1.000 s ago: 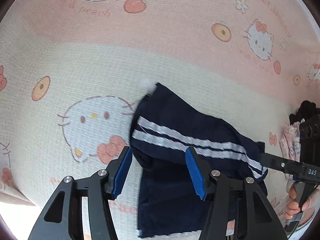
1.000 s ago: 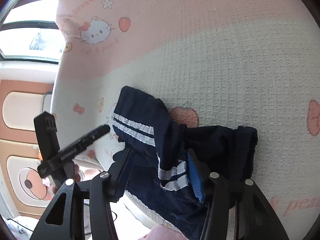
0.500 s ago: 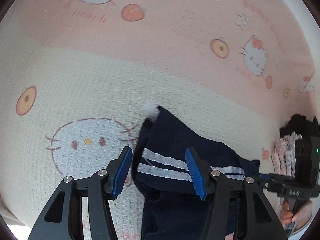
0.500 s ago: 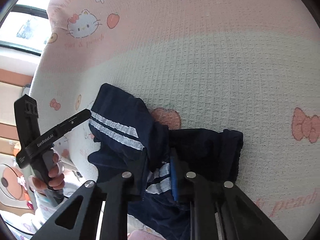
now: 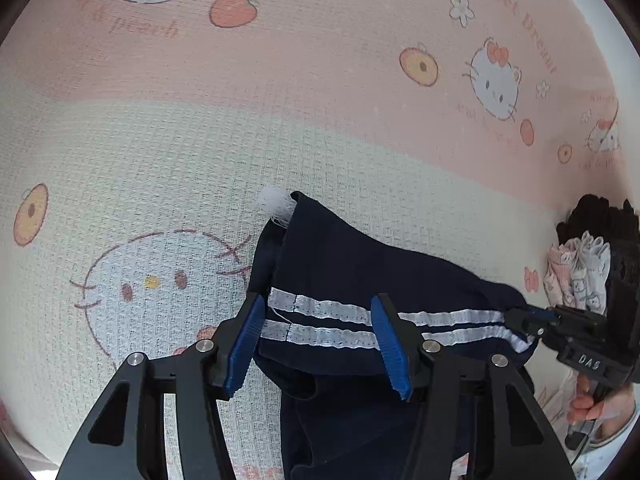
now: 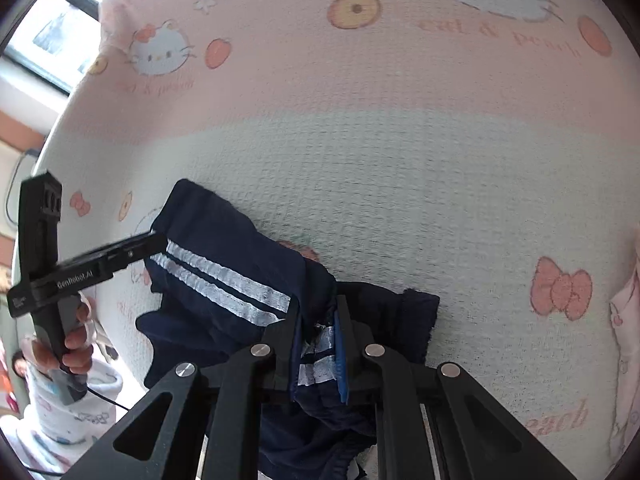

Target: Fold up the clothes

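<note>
Left wrist view: navy striped shorts point(image 5: 340, 264), long axis left-to-right on blanket point(image 5: 200, 140).

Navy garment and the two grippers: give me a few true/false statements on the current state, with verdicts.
1. The right gripper is shut on the navy garment. True.
2. The left gripper is clamped on the cloth. False: its blue pads stand wide apart, open, either side of the white stripes.
3. The garment has two white stripes. True.
4. The garment lies on a bare wooden table. False: it lies on a pink and pale cartoon-cat printed cover.
5. The garment lies flat in one layer. False: it is bunched and folded over itself.
</note>
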Available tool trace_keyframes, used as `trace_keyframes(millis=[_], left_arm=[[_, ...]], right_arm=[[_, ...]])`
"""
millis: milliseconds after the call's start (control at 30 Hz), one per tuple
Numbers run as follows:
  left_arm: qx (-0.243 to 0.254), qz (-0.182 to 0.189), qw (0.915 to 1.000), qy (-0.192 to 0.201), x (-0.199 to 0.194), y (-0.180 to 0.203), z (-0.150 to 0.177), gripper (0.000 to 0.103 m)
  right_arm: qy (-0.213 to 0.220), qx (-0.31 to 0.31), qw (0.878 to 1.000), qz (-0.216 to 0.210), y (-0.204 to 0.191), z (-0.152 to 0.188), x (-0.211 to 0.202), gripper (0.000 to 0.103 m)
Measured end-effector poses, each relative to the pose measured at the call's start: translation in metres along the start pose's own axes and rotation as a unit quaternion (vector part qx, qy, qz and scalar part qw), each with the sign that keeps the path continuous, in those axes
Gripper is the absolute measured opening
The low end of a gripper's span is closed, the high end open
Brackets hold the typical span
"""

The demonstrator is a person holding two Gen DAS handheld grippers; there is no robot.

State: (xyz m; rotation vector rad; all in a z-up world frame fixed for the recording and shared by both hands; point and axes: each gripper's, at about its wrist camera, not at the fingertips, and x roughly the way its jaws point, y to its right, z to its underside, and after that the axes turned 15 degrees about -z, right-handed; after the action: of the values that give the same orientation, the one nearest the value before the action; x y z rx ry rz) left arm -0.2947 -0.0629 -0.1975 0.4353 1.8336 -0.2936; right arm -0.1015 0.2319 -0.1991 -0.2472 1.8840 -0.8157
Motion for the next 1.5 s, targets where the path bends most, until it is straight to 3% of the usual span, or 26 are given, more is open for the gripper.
trace_keyframes(millis=[133, 367, 500, 800, 900, 967, 1100, 1333, 1367, 1500], left_arm=[[-0.002, 0.007, 0.9999, -0.014, 0.007, -0.002, -0.002, 0.052], [0.021, 0.005, 0.9998, -0.006, 0.006, 0.008, -0.004, 0.052], [0.047, -0.018, 0.9987, 0.008, -0.002, 0.022, -0.006, 0.052], [0.043, 0.012, 0.9988, -0.023, 0.0, 0.038, 0.002, 0.052], [0.031, -0.006, 0.999, -0.031, 0.006, 0.037, 0.005, 0.041], [0.02, -0.017, 0.9992, -0.03, 0.008, 0.034, 0.007, 0.026], [0.024, -0.028, 0.9992, -0.016, 0.003, 0.037, 0.013, 0.023], [0.054, -0.076, 0.9953, 0.025, -0.014, 0.056, 0.026, 0.011], [0.06, -0.078, 0.9945, 0.034, -0.019, 0.06, 0.027, 0.01], [0.087, -0.081, 0.9906, 0.067, -0.04, 0.076, 0.032, 0.008]], right_arm=[[0.007, 0.008, 1.0, 0.012, 0.011, 0.0, -0.007, 0.012], [0.001, 0.031, 0.999, -0.029, 0.021, 0.006, -0.012, 0.014], [0.018, 0.056, 0.997, -0.043, 0.028, 0.007, -0.019, 0.029], [0.019, 0.087, 0.993, -0.078, 0.044, 0.02, -0.027, 0.03], [0.016, 0.073, 0.995, -0.069, 0.042, 0.022, -0.023, 0.03], [0.014, 0.07, 0.995, -0.065, 0.042, 0.023, -0.019, 0.03], [0.016, 0.068, 0.996, -0.063, 0.04, 0.023, -0.013, 0.03], [0.043, 0.005, 0.999, -0.012, 0.018, 0.021, -0.014, 0.028], [0.053, 0.003, 0.999, -0.007, 0.015, 0.021, -0.017, 0.021], [0.049, 0.035, 0.998, -0.035, 0.022, 0.018, -0.025, 0.018]])
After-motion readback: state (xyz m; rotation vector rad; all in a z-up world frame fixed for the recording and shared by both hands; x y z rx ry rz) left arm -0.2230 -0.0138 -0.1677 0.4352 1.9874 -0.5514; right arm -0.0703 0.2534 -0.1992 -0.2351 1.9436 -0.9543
